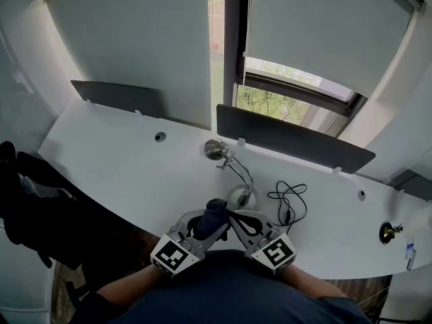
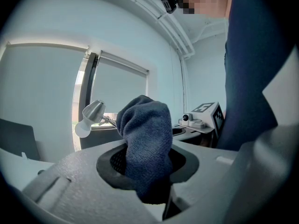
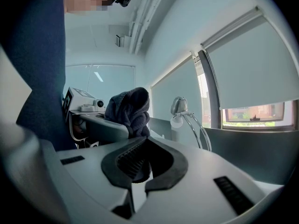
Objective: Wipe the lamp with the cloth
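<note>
A chrome desk lamp (image 1: 217, 149) stands on the white desk (image 1: 121, 174), its thin arm curving down to a round base (image 1: 241, 196). My left gripper (image 1: 210, 224) is shut on a dark blue cloth (image 1: 214, 213), bunched and sticking up just in front of the base. In the left gripper view the cloth (image 2: 145, 139) fills the jaws of the left gripper (image 2: 145, 164), and the lamp head (image 2: 90, 117) shows beyond it to the left. My right gripper (image 1: 237, 224) sits beside it, shut and empty. The right gripper view shows the right gripper (image 3: 139, 183) with cloth (image 3: 129, 108) and lamp (image 3: 179, 107) ahead.
A coiled black cable (image 1: 287, 201) lies right of the lamp base. Two dark panels (image 1: 290, 139) (image 1: 118, 98) stand along the desk's far edge under the window. A small brass object (image 1: 388, 231) sits at the far right. A black chair (image 1: 30, 198) is at the left.
</note>
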Motion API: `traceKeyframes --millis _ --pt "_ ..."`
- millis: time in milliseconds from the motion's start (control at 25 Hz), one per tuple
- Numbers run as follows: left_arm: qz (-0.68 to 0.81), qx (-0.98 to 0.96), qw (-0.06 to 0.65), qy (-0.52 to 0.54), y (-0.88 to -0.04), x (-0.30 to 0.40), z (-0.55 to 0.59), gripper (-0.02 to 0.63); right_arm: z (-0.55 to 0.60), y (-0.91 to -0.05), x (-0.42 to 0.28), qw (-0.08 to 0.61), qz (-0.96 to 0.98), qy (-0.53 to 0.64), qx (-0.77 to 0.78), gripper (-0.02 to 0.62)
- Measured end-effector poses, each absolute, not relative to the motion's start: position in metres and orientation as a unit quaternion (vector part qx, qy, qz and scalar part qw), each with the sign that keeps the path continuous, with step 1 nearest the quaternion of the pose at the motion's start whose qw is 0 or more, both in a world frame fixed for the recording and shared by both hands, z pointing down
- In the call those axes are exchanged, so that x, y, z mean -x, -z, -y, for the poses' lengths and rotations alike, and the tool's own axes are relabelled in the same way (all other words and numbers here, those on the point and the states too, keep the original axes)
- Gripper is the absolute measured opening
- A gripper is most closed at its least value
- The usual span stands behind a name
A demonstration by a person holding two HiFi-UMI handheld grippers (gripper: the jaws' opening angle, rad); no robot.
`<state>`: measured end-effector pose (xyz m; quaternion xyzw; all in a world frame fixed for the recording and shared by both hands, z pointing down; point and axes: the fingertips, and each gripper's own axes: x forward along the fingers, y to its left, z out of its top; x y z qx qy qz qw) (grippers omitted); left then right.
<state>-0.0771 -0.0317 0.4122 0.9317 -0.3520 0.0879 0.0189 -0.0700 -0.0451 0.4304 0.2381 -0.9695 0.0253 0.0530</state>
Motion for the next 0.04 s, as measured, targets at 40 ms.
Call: traceKeyframes --millis 40 --pt "0.352 -0.932 0.019 -0.087 -0.4115 0.0771 0.0316 0.130 0.0449 -0.4303 0.0703 0.053 0.970 -0.026 -0.238 0.011"
